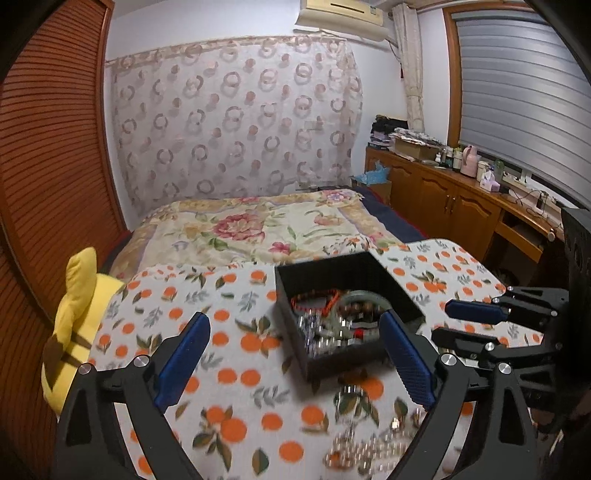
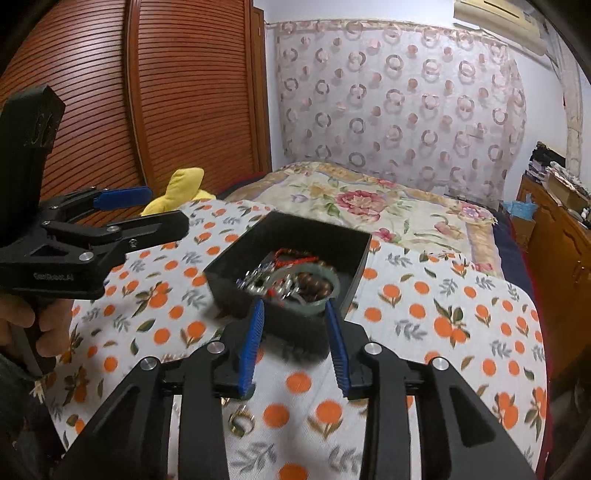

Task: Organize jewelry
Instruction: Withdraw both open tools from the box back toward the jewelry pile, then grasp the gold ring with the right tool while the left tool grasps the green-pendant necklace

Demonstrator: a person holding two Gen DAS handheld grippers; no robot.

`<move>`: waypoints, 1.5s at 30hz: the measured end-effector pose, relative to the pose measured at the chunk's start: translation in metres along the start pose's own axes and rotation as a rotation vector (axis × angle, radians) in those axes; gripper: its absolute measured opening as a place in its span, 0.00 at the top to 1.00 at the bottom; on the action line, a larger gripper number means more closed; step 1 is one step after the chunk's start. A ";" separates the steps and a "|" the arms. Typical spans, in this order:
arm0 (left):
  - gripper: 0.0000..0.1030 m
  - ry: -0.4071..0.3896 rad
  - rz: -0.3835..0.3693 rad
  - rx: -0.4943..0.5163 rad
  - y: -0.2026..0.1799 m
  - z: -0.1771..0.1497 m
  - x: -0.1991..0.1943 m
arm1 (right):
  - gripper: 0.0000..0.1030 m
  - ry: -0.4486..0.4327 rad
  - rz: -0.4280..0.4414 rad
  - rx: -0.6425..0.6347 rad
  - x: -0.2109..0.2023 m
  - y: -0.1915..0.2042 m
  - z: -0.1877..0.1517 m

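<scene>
Box (image 1: 347,280) holds the bracelets; your left gripper (image 1: 295,354) and right gripper (image 2: 293,343) both gape empty near it.

Tabletop (image 1: 236,369) covered in orange-print cloth. Black open box (image 1: 391,291) of jewelry resting on it; loose silver beads (image 1: 369,446) and gold ring (image 2: 241,421) lying nearby.

This is a bedroom in a home. A bed (image 1: 258,225) with a floral quilt is the landmark. Behind its head hangs a ring-patterned curtain (image 1: 236,118), with an air conditioner (image 1: 343,16) above that. Left of the bed stands a slatted wooden wardrobe door (image 1: 48,147); right of it runs a wooden cabinet (image 1: 439,199) cluttered with bottles beneath a shuttered window (image 1: 517,96).
</scene>
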State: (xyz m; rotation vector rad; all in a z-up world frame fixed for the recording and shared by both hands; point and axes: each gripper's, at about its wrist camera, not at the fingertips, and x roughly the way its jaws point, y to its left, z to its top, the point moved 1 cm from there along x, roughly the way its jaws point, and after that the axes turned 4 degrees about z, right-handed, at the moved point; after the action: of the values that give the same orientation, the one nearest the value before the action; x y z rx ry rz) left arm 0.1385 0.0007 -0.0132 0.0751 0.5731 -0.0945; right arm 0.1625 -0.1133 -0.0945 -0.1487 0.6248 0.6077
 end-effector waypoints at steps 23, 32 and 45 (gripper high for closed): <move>0.13 0.134 0.037 -0.040 0.036 -0.079 -0.012 | 0.78 0.227 0.040 -0.061 0.031 0.026 -0.064; 0.13 0.150 0.019 -0.019 0.029 -0.081 -0.010 | 0.94 0.247 0.020 -0.108 0.035 0.030 -0.063; 0.44 0.233 -0.089 0.033 -0.003 -0.085 0.005 | 0.95 0.213 -0.014 -0.088 0.018 0.019 -0.066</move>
State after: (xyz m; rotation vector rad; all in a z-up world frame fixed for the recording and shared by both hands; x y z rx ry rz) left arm 0.0967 0.0056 -0.0875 0.0940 0.8079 -0.1830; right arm 0.1297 -0.1091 -0.1576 -0.3030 0.8024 0.6103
